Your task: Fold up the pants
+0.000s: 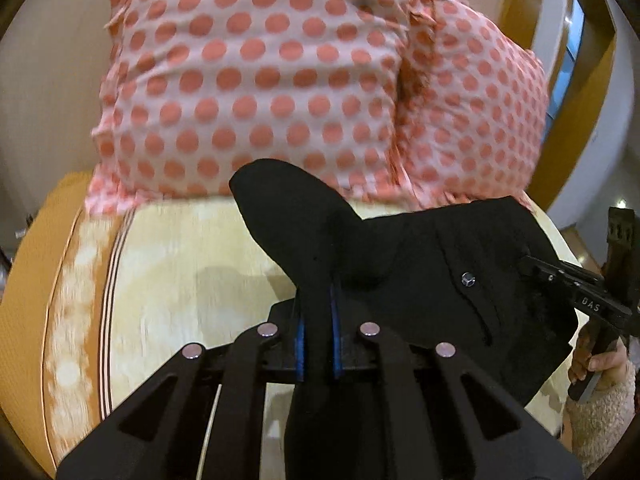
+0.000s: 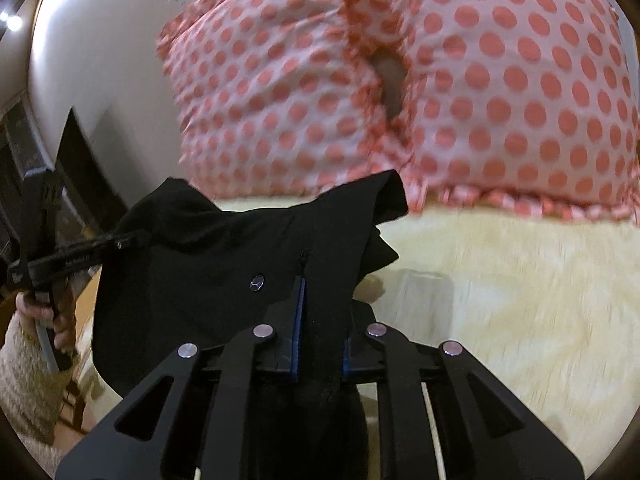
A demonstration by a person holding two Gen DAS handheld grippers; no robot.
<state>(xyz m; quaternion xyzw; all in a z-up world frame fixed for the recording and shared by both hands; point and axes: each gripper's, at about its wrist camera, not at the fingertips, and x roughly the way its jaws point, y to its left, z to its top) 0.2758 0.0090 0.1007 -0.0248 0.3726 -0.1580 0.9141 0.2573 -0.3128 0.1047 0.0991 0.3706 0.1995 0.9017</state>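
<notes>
The black pants (image 1: pixel 420 264) hang lifted above the bed, stretched between both grippers, with a small metal button showing. My left gripper (image 1: pixel 318 312) is shut on one edge of the cloth, which bunches up between its blue pads. In the right wrist view my right gripper (image 2: pixel 322 304) is shut on the other edge of the pants (image 2: pixel 208 264). The right gripper also shows at the right in the left wrist view (image 1: pixel 560 276), and the left gripper at the left in the right wrist view (image 2: pixel 132 238). Each clamps a corner.
A pink pillow with red dots (image 1: pixel 280 80) lies just behind the pants on the cream bedspread (image 1: pixel 180 260), also in the right wrist view (image 2: pixel 480 80). An orange border strip (image 1: pixel 36 280) runs along the bed's left side.
</notes>
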